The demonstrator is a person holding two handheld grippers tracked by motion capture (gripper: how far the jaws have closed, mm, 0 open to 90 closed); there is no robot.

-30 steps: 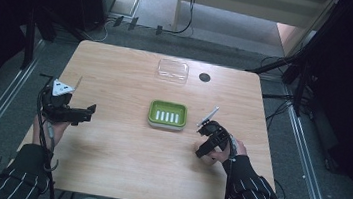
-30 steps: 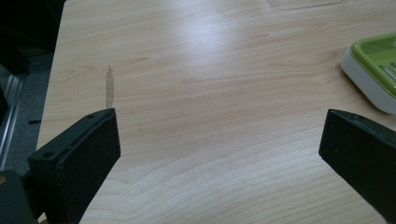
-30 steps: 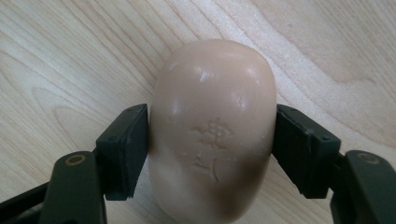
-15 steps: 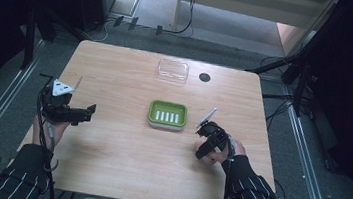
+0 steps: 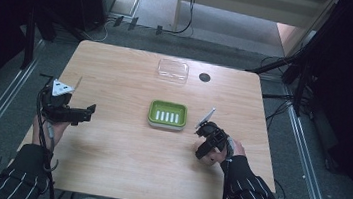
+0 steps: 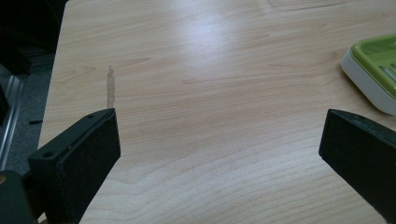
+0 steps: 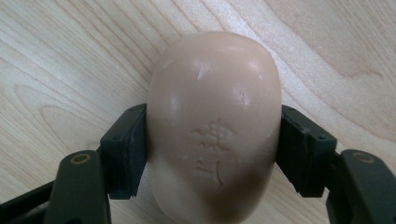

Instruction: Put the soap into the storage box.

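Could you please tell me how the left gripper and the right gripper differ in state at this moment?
The left gripper has its jaws wide apart with bare table between them, while the right gripper is clamped on a beige soap bar. The left gripper points toward the green soap dish; the right gripper looks down on the soap. Both are hand-held and have black jaws.
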